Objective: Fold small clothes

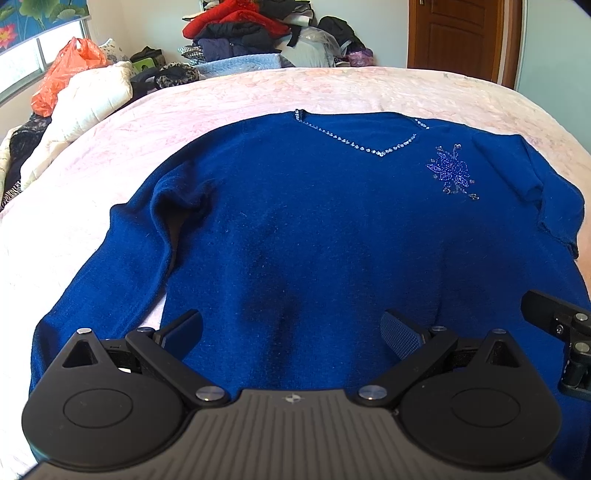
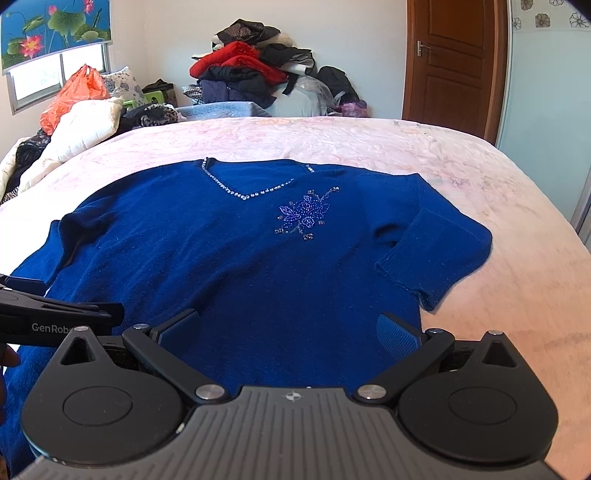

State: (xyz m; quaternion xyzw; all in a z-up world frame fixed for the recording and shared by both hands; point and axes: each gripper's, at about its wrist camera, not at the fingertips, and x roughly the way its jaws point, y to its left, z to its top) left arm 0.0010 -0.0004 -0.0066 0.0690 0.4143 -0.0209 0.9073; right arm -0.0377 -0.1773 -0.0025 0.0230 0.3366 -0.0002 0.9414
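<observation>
A dark blue V-neck sweater (image 1: 303,221) (image 2: 229,258) lies flat, front up, on the pink bedspread (image 1: 332,92) (image 2: 369,147). Its neckline has a line of rhinestones, and a beaded flower (image 1: 452,171) (image 2: 304,216) sits on the chest. The left sleeve (image 1: 110,266) runs down along the body. The right sleeve (image 2: 436,258) is folded back on itself. My left gripper (image 1: 291,328) hovers open over the hem, nothing between its fingers. My right gripper (image 2: 290,328) is open over the hem's right part. Each gripper shows at the edge of the other's view.
A heap of red, black and grey clothes (image 1: 258,33) (image 2: 258,66) stands behind the bed. An orange plastic bag (image 2: 74,96) and a white quilt (image 2: 81,125) lie at the left by the window. A brown door (image 2: 454,62) is at the back right.
</observation>
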